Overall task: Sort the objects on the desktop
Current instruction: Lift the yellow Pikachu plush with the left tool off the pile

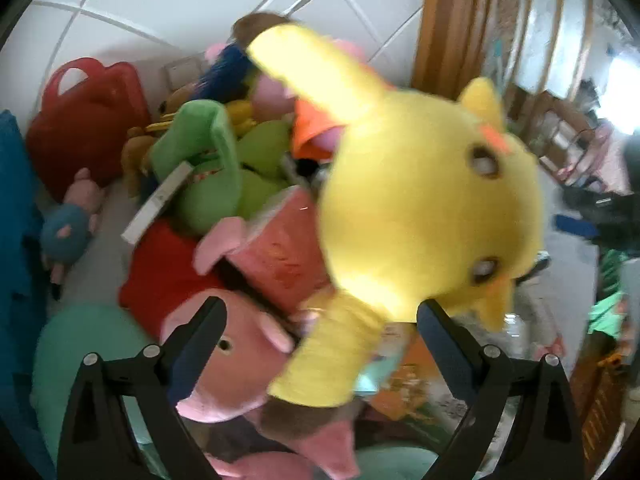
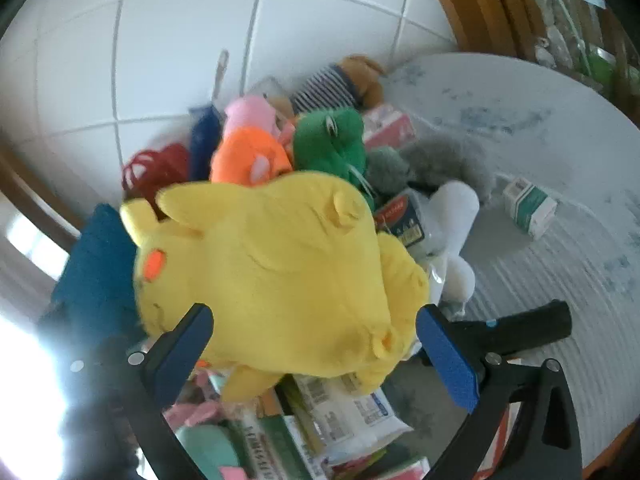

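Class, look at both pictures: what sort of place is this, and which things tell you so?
Probably a room in a home, perhaps a play corner. A heap of soft toys, led by a yellow plush and a green frog, lies on a round pale table against a white tiled wall.

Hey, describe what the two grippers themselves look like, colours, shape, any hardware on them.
Both are black plastic two-finger tools. The left gripper has wedge-shaped black fingers on triangular, cut-out arms with round silver pivot bolts. The right gripper is built the same way, but its finger pads are bright blue. No cables, sleeves or hands show in either view.
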Demonstrator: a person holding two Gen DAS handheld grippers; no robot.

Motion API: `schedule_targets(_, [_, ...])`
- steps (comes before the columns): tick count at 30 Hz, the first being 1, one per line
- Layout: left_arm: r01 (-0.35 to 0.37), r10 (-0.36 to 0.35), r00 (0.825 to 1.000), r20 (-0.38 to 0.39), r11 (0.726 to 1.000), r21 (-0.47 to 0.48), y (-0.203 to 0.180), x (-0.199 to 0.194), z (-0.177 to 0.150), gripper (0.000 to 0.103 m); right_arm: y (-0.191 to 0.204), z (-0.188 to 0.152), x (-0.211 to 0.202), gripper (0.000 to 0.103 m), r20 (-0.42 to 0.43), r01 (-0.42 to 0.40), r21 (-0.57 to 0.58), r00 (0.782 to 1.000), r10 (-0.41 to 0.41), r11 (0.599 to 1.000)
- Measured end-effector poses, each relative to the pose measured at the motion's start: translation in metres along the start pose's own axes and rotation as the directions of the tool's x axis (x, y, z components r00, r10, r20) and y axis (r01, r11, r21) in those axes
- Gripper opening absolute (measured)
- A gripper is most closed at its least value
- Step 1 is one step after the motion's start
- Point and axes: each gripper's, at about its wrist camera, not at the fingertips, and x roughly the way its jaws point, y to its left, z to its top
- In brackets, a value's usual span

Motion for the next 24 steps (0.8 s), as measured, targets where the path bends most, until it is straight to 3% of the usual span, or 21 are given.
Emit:
schedule_targets(2, [0.0,0.001,1.0,-0.008,0.999,0.035,-0.011,0.002,0.0,0.097,-0.003,0.0,0.01,0.103,-0.017,-0.021,0.001,1.0,0.021,1.0])
schedule_targets(6, [-0.071,0.072,0.997,-0.007,0.994,0.085,-0.03,0.021,0.001,0.103,-0.004,0.002,0.019,0.103,-0.035,-0.039,-0.022,0.999,0.038,0.999])
schedule_targets(11, [-0.041,0.04,0.999,0.013,0.995,0.087,-0.035,0.033,0.008,0.103,-0.006,0.011,0.024,0.103,-0.042,-0.091,-0.054,0.995,0.088,0.994])
schedule_targets(14, [-0.052,0.053,0.999,-0.007,0.994,0.096,-0.037,0.049,0.01,0.103,-0.007,0.014,0.041,0.103,-0.101,-0.084,-0.094,0.992,0.075,0.992])
schedule_targets(19, [-0.072,0.074,0.997,-0.019,0.993,0.096,-0.041,0.064,0.01,0.103,-0.021,0.01,0.047,0.103,-0.137,-0.202,-0.111,0.973,0.187,0.973])
schedule_targets(24, [-0.101,0.097,0.994,0.042,0.991,0.085,-0.04,0.049,0.02,0.103,-0.019,0.005,0.05,0.103,-0.181,-0.172,-0.244,0.975,0.129,0.954])
